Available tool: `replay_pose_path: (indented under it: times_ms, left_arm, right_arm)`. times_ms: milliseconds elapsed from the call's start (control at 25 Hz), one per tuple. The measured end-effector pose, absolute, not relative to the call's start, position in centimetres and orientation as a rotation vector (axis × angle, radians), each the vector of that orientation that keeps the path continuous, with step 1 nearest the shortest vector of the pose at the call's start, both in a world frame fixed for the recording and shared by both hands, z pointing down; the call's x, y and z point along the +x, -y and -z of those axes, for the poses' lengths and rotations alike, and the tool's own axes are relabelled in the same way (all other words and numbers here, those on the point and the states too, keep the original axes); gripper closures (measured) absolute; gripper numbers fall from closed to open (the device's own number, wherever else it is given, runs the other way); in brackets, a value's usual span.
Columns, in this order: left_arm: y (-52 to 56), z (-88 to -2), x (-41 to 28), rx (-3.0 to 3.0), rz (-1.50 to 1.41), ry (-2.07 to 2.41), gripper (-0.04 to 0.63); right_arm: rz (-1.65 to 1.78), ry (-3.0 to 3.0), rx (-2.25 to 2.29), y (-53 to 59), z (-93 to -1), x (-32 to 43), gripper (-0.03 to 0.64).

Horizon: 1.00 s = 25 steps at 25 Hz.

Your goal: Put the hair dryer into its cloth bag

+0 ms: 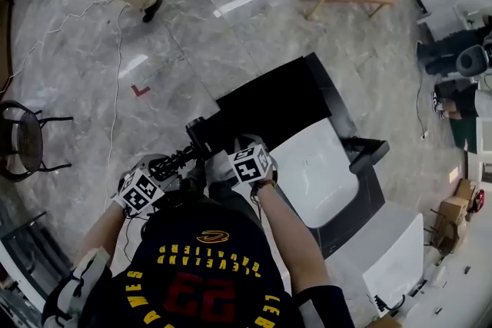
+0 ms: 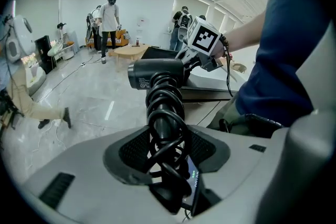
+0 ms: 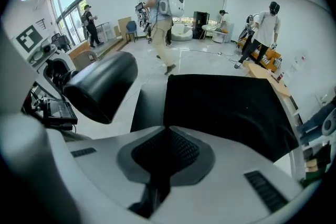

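Left gripper is clamping the cord-wrapped handle of the hair dryer, whose barrel is lying toward 12 o'clock. Right gripper, at 1 o'clock, is pinching the near edge of the cloth bag.

Black hair dryer's handle was buried under coiled black cord; black cloth bag's near edge disappeared behind the right gripper.

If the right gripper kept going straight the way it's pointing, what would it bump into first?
The black cloth bag. It lies straight ahead of the right gripper, and its near edge seems pinched between the jaws. The hair dryer is off to the side, out of that line.
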State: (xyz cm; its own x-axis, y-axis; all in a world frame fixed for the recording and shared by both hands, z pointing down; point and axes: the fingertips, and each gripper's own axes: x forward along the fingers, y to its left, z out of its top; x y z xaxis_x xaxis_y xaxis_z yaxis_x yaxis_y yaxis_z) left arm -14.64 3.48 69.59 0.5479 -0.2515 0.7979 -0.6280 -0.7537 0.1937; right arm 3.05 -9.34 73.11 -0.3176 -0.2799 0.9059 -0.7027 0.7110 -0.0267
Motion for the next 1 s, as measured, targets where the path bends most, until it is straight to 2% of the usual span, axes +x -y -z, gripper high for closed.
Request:
replay_pose_path:
  times_ms: [320,1000]
  left_arm:
    - [-3.1,-69.4,-13.0,2.373,-1.117,0.640,0.391]
    - [-2.2,-69.6,-12.0,2.372,-1.124,0.610,0.391]
  right_arm:
    - [-0.653,1.986,0.841,9.1,-70.6,4.2,0.594]
    - [-0.736,1.965,0.837,8.8,-71.7,5.0,0.595]
